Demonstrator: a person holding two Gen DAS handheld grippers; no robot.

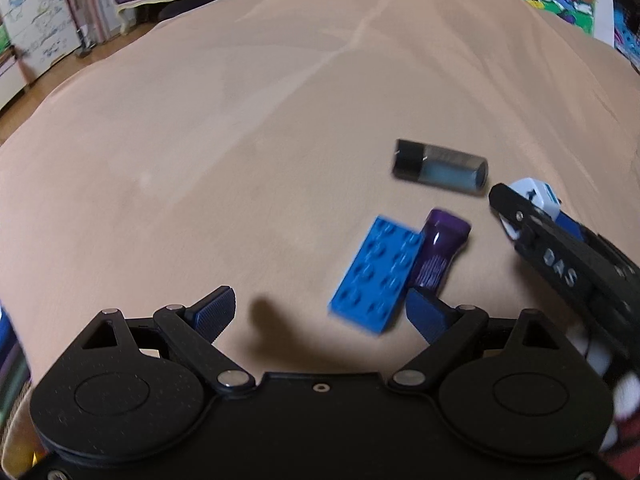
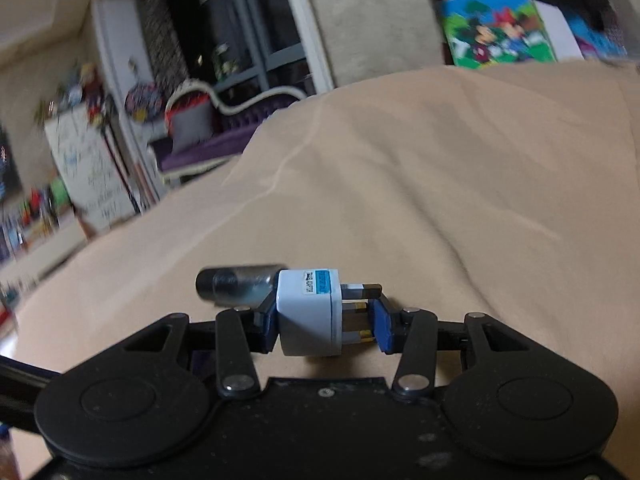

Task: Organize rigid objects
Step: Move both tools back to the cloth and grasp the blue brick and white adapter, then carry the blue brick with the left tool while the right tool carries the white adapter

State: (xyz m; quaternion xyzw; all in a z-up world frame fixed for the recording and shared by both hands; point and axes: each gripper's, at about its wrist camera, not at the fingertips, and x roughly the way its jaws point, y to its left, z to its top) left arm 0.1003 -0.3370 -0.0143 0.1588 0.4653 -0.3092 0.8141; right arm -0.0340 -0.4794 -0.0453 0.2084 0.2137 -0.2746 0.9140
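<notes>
A: Left wrist view, left to right. The left gripper (image 1: 318,312) sits low centre, jaws spread wide, nothing between them. Blue brick (image 1: 376,276) lies flat just ahead, toward the right finger. Purple tube (image 1: 438,254) touches its right edge. Dark vial (image 1: 440,168) lies on its side beyond, apart from both.

B: And at right of the frame?

A: The right gripper (image 1: 516,208) enters from lower right, carrying the white adapter (image 1: 538,196). All on a tan blanket (image 1: 200,140).

B: Right wrist view?

A: Vial (image 2: 240,286) left of centre, adapter (image 2: 310,312) centre, clamped in the right gripper (image 2: 324,326): left pad on the body, right pad against the prongs. It looks lifted off the blanket, though I cannot be sure.

B: Advice for the set-down?

A: My judgement: lower it beside the vial without nudging it, since the vial could roll. That prong-side hold looks uneven, so release only once the body rests flat. Soft cloth; expect some tilt.
</notes>
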